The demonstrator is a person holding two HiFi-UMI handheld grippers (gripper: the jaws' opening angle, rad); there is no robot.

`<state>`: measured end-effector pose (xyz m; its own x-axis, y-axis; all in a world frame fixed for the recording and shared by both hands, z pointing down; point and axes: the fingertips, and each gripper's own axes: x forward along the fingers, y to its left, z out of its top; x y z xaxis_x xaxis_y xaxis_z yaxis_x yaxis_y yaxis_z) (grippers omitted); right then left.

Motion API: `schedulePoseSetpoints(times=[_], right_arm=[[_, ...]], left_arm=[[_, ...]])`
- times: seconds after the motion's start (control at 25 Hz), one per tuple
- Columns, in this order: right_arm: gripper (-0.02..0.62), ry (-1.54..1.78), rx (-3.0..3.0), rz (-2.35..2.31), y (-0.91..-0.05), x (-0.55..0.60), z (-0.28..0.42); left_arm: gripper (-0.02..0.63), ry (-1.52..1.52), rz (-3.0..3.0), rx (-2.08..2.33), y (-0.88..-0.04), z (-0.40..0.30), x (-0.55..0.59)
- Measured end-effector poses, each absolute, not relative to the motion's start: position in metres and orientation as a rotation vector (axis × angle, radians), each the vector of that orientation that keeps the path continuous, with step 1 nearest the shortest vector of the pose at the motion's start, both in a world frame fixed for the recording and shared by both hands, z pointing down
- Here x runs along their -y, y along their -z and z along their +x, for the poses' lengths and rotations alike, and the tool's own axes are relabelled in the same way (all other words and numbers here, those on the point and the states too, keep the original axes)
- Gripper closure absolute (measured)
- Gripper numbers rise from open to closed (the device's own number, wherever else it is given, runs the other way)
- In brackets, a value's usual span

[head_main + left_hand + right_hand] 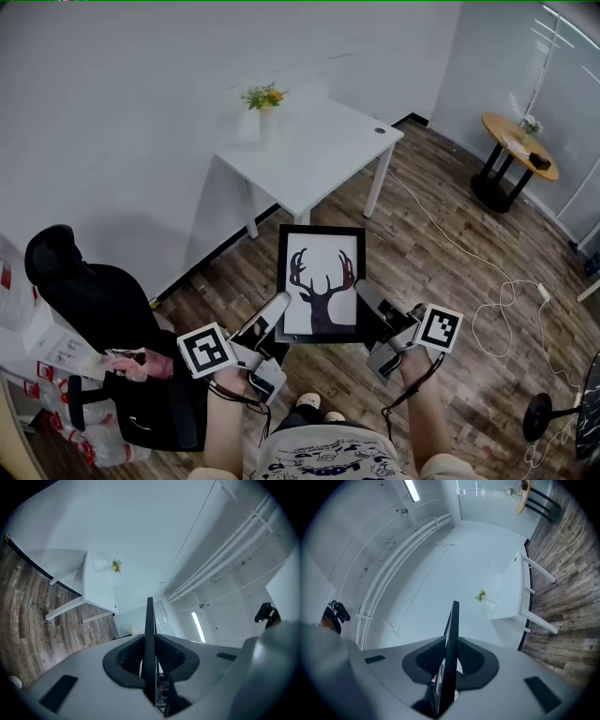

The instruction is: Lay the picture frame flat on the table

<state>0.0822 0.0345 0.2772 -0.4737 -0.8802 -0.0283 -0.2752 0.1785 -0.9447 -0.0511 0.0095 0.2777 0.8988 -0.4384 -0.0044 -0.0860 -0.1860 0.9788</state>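
Note:
A black picture frame (321, 281) with a deer-head print is held in the air over the wooden floor, face toward me. My left gripper (277, 307) is shut on its lower left edge and my right gripper (365, 293) on its lower right edge. The left gripper view shows the frame (149, 620) edge-on between that gripper's (150, 657) dark pads. In the right gripper view the frame (451, 634) stands the same way, clamped in the right gripper (449, 662). The white table (323, 155) stands ahead against the wall, apart from the frame.
A white vase with yellow flowers (266, 105) stands at the table's far left corner. A black office chair (98, 305) is at my left. A round wooden side table (518, 142) stands at the far right. Cables (502, 305) trail over the floor on the right.

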Motion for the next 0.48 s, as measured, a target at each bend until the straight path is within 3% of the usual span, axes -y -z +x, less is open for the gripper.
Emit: schedulePoseSetpoints(times=[0.48], right_arm=[[0.508,1.303,-1.835,-1.095,-0.294,-0.039,0.082]], left_arm=[[0.523,0.296,1.743,0.399,-0.293,-0.050,-0.010]])
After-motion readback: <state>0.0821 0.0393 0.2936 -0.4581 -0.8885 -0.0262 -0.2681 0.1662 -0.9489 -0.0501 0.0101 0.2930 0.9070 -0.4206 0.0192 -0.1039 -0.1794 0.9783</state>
